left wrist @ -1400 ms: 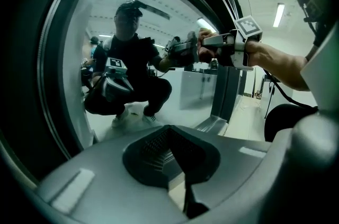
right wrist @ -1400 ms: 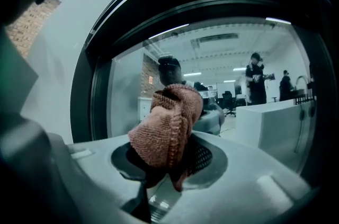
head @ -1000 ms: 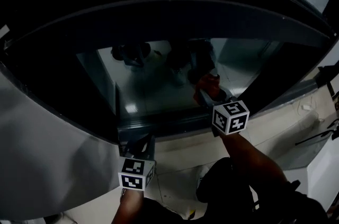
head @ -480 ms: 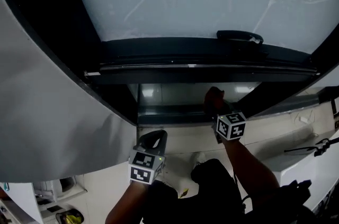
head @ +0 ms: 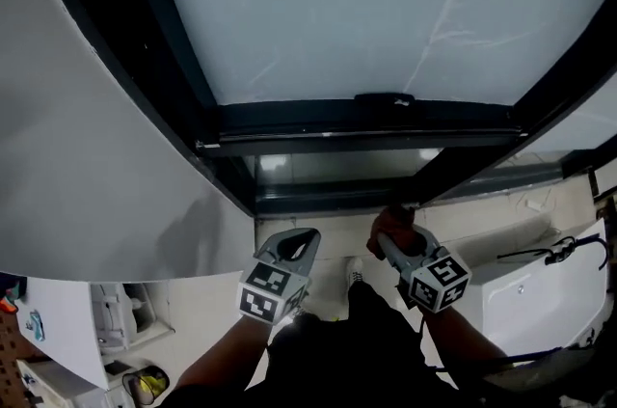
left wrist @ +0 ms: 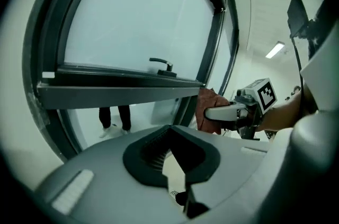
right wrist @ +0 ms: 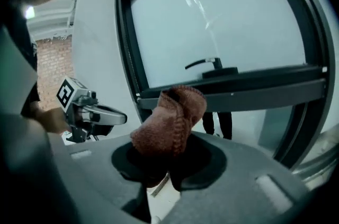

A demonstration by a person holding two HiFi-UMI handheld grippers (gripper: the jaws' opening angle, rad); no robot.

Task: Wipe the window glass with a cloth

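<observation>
The right gripper's (right wrist: 168, 167) jaws are clamped on a bunched red-brown cloth (right wrist: 170, 119). The cloth stands up out of them just below the window's dark crossbar (right wrist: 238, 88), off the glass (right wrist: 212, 16); whether it touches the frame cannot be told. The left gripper's (left wrist: 170, 159) jaws are drawn together with nothing between them, and it hangs below the crossbar, beside the right one. A black handle (head: 384, 97) sits on the crossbar, with the pale pane above.

Grey left gripper (head: 299, 240), right gripper (head: 388, 242); clothing (head: 376, 343) seemingly black.
</observation>
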